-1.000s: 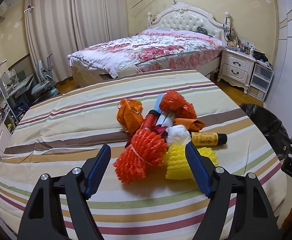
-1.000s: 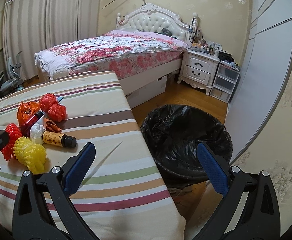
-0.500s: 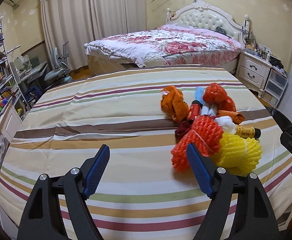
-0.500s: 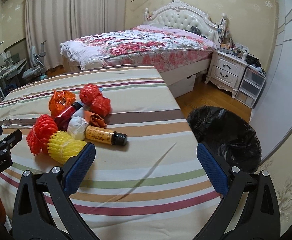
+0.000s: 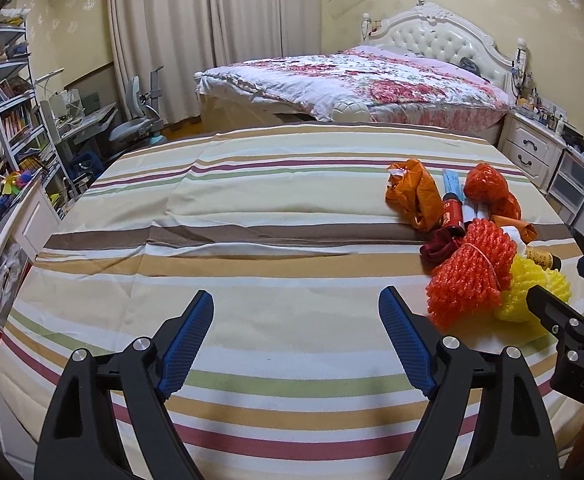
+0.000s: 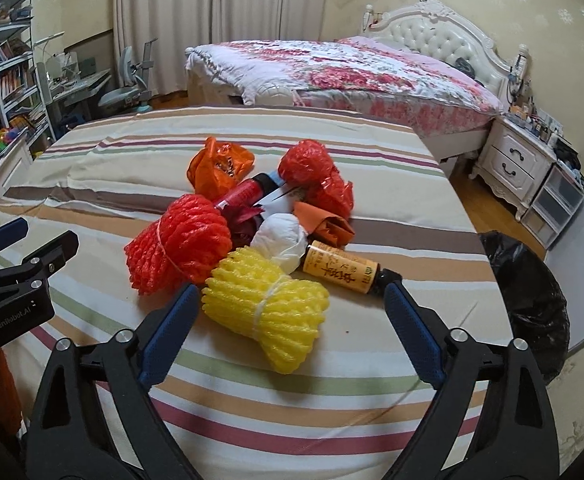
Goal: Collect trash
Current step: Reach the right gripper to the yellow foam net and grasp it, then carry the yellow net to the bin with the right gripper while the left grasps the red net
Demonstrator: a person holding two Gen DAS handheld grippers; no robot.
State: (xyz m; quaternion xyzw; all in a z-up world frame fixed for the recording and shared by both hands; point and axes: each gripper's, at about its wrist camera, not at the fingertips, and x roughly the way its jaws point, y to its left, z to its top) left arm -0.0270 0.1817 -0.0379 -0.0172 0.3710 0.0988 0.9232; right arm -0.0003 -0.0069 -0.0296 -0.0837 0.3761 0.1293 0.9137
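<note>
On the striped cloth-covered surface [image 6: 104, 168]: trash pile, both hand-held grippers released.

Yellow foam-net bundle [image 6: 272, 312] lies at the pile's front, touching the red foam-net bundle [image 6: 180, 244], white wad [image 6: 282, 240] and amber labelled bottle [image 6: 342, 268]. Right hand-held gripper [image 6: 288, 300] straddles the yellow bundle, jaws closing, pads not pressing it. Left hand-held gripper [image 5: 296, 308] hangs over bare cloth beside the pile, jaws opening, nothing between them. Black bag-lined bin [image 6: 532, 300] stands off the surface's right edge.

Trash pile [image 6: 260, 236] on striped table [image 6: 372, 360]
</note>
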